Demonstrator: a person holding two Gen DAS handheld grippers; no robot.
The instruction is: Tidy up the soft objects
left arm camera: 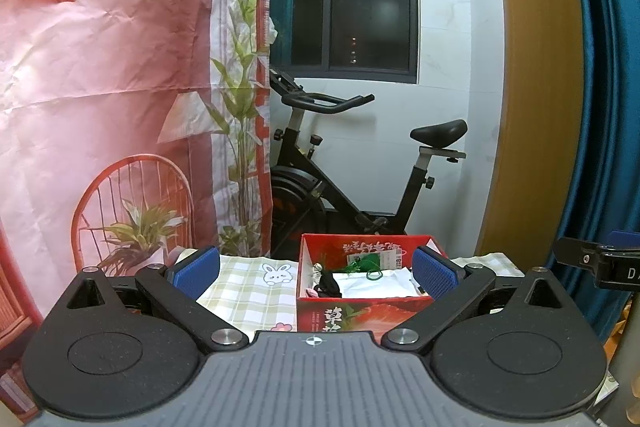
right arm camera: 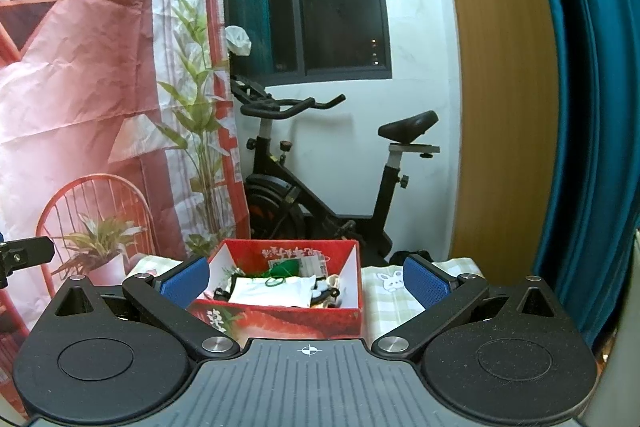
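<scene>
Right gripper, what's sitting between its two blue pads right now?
In the right wrist view, the red box sits between the open right gripper pads, holding a white cloth and a green band. Nothing is gripped.

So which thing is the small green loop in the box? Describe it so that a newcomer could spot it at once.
Start at the red box on the checked tablecloth, in front of the exercise bike. Inside it lies a white folded cloth. The green loop rests on that cloth's far edge: a thin dark green ring, unlike the bushier green bundle behind it.
</scene>
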